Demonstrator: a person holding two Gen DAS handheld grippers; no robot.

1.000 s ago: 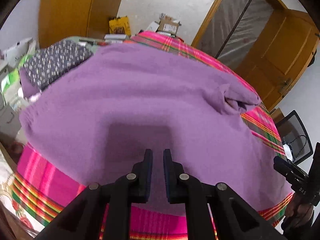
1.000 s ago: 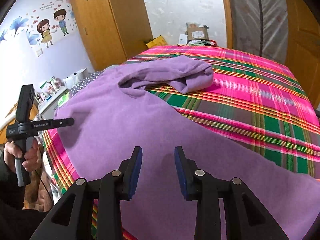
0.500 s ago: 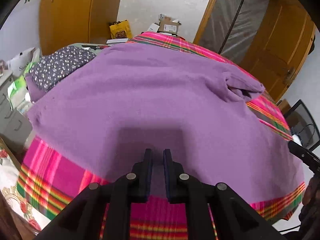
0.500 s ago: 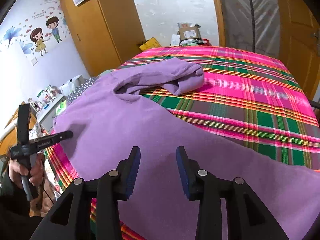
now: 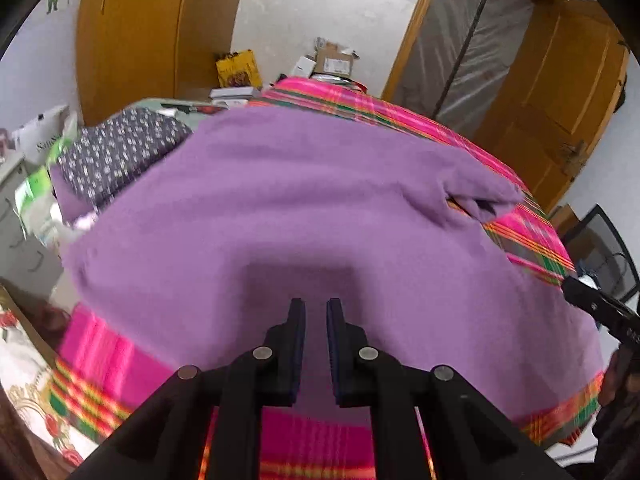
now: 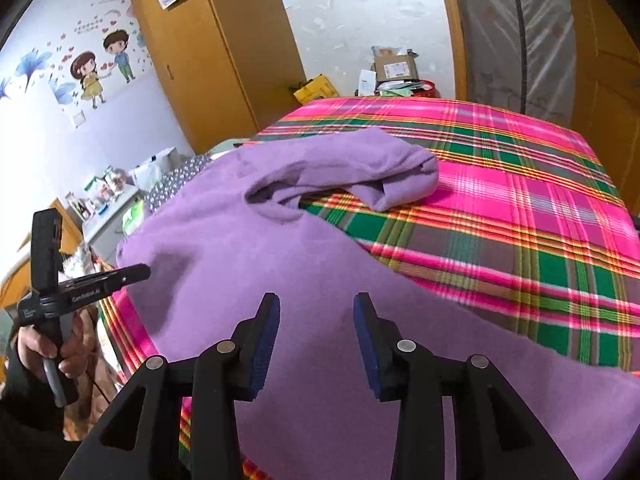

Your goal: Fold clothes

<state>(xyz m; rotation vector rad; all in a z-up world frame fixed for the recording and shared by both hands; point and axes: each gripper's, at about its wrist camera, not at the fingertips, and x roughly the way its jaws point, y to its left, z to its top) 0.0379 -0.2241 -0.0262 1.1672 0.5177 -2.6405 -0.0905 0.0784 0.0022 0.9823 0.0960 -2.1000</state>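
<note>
Below right hand-held gripper (image 6: 316,320): purple sweater (image 6: 248,256).

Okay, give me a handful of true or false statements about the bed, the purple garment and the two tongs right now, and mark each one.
1. The purple sweater lies spread on a plaid bedspread. True.
2. The left tongs grip the sweater's hem. False: the narrow gap holds nothing.
3. The right tongs stand open above the sweater, empty. True.
4. The sweater's sleeve hangs off the bed. False: it lies bunched on the bedspread.
5. A dotted dark garment lies beyond the sweater. True.
</note>
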